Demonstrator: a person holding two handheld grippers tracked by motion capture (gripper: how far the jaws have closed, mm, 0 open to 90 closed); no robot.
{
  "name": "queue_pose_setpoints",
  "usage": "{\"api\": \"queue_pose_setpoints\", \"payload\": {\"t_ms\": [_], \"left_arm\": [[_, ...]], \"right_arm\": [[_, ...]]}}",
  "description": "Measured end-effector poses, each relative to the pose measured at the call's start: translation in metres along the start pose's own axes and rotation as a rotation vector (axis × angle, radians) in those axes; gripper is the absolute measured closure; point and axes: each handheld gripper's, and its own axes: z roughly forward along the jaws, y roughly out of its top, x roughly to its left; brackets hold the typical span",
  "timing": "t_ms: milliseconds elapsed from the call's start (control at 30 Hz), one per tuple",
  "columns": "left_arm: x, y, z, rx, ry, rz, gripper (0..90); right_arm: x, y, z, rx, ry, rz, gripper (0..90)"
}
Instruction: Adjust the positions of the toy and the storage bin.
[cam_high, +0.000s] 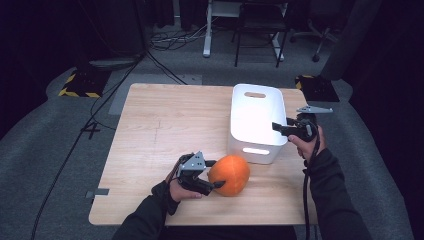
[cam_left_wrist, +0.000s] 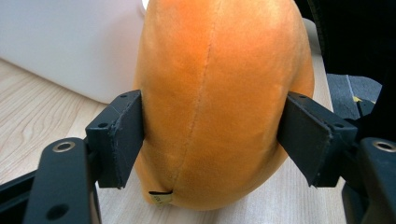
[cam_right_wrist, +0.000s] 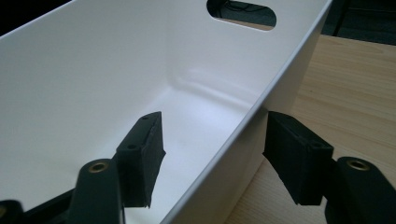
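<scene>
The orange plush toy lies on the wooden table near its front edge, a little right of the middle, just beside the near left corner of the white bin; whether the two touch cannot be told.

At the left, the broad left half of the table is bare wood, open out to its left and far edges. The left gripper reaches in level from the left, with the hand close to the front edge. In the left gripper view its two black pads press against opposite sides of the toy, so this gripper is clenched on the plush. The toy's underside rests on the wood, and the bin's wall rises close behind.

Further right, the bin stands lengthwise, with a handle slot in its far end and another in its near end. Its right wall runs close to the table's right edge, leaving a narrow strip of wood.

The right gripper comes in from the right above that rim. In the right gripper view its jaws straddle the bin's thin wall, one inside, one outside. Both stand apart from it, so this gripper is released and holds nothing.
</scene>
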Motion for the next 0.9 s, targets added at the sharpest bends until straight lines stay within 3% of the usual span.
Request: {"api": "queue_pose_setpoints", "payload": {"t_ms": [200, 300, 400, 433, 533, 733, 900], "left_arm": [[-0.001, 0.000, 0.002, -0.005, 0.001, 0.001, 26.2], [0.000, 0.000, 0.002, -0.010, 0.002, -0.004, 26.2], [0.000, 0.000, 0.003, -0.011, 0.000, -0.002, 26.0], [0.001, 0.000, 0.003, -0.010, -0.001, -0.003, 25.8], [0.000, 0.000, 0.004, -0.010, -0.002, -0.002, 25.5], [0.000, 0.000, 0.003, -0.006, -0.001, -0.007, 23.5], [0.000, 0.001, 0.003, 0.001, 0.021, 0.004, 19.1]], "right_arm": [[0.008, 0.005, 0.006, 0.030, 0.025, -0.020, 41.6], [0.023, 0.009, 0.013, 0.051, 0.028, -0.027, 41.3], [0.032, 0.011, 0.017, 0.057, 0.026, -0.047, 39.1], [0.041, 0.013, 0.021, 0.067, 0.033, -0.076, 35.8], [0.049, 0.013, 0.023, 0.075, 0.044, -0.111, 28.9], [0.053, 0.016, 0.009, 0.036, 0.069, -0.139, 26.1], [0.049, 0.017, -0.024, -0.010, 0.043, -0.188, 25.1]]}}
